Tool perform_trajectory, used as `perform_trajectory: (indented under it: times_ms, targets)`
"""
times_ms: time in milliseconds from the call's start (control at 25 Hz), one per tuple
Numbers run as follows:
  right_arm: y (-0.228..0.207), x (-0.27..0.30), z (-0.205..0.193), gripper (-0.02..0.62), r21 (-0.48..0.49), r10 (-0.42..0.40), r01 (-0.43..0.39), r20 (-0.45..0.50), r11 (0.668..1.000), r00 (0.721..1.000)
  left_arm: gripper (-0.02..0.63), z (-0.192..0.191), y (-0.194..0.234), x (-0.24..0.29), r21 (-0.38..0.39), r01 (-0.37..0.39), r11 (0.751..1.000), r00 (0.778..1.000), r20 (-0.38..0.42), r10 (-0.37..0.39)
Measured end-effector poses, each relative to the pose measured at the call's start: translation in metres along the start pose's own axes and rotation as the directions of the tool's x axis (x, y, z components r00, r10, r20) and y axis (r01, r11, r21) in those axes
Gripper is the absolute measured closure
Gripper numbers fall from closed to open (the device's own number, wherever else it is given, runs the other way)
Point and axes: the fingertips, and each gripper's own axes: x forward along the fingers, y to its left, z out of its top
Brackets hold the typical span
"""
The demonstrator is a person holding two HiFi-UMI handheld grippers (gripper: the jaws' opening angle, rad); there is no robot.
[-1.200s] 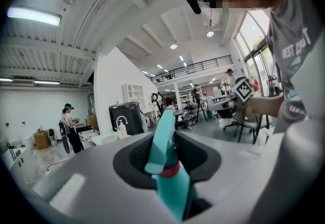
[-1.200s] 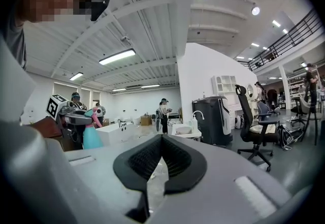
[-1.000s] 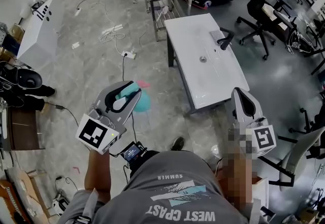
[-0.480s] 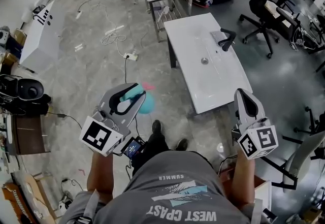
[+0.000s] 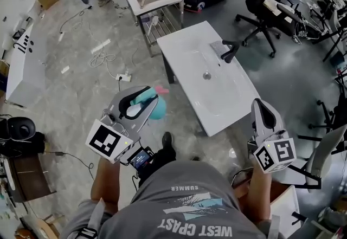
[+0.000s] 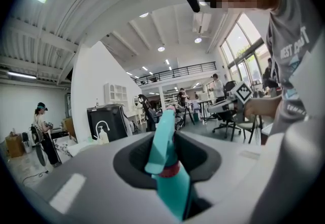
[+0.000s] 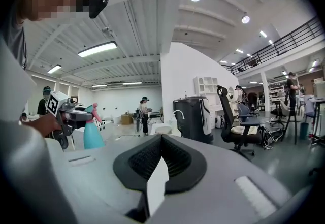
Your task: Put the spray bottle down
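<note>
over the grey floor (image 5: 70, 102), just left of the white sink table (image 5: 227, 97), the left gripper (image 5: 145, 101) is clamped on the spray bottle (image 5: 154, 110), which is up in the air (resting on nothing). head view shows only the teal body and pink trigger poking past the jaws. left gripper view adds the neck with a red collar sitting between the jaws, head pointing away from the camera. right gripper view catches the same bottle side-on and upright, at far left. right gripper (image 5: 260, 107) hangs off the table's near right corner, jaws drawn together, nothing gripped. its own view shows just a thin pale sliver in the gap. only head view shows the black faucet (image 5: 227, 51) and drain (image 5: 206, 76).
</note>
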Motion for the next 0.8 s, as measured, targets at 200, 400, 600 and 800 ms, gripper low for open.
perform_trajectory:
  times_ms: [200, 400, 600, 800]
  targets:
    - [0.004, 0.036, 0.011, 0.594, -0.001, -0.071, 0.071, 0.005, 0.997, 0.997, 0.506, -0.003, 0.05, 0.029, 0.01, 0.069, 0.998, 0.997, 0.016, -0.07]
    - [0.007, 0.052, 0.012, 0.594, 0.0, -0.133, 0.133, -0.002, 0.991, 0.991, 0.506, -0.01, 0.076, 0.048, 0.016, 0.128, 0.992, 0.991, 0.035, -0.129]
    - [0.009, 0.066, 0.016, 0.594, 0.0, -0.199, 0.199, -0.016, 0.98, 0.98, 0.506, -0.013, 0.103, 0.066, 0.014, 0.189, 0.982, 0.98, 0.06, -0.189]
    - [0.017, 0.077, 0.024, 0.594, -0.013, -0.24, 0.239, -0.03, 0.971, 0.97, 0.506, -0.018, 0.123, 0.078, -0.007, 0.231, 0.973, 0.971, 0.072, -0.23]
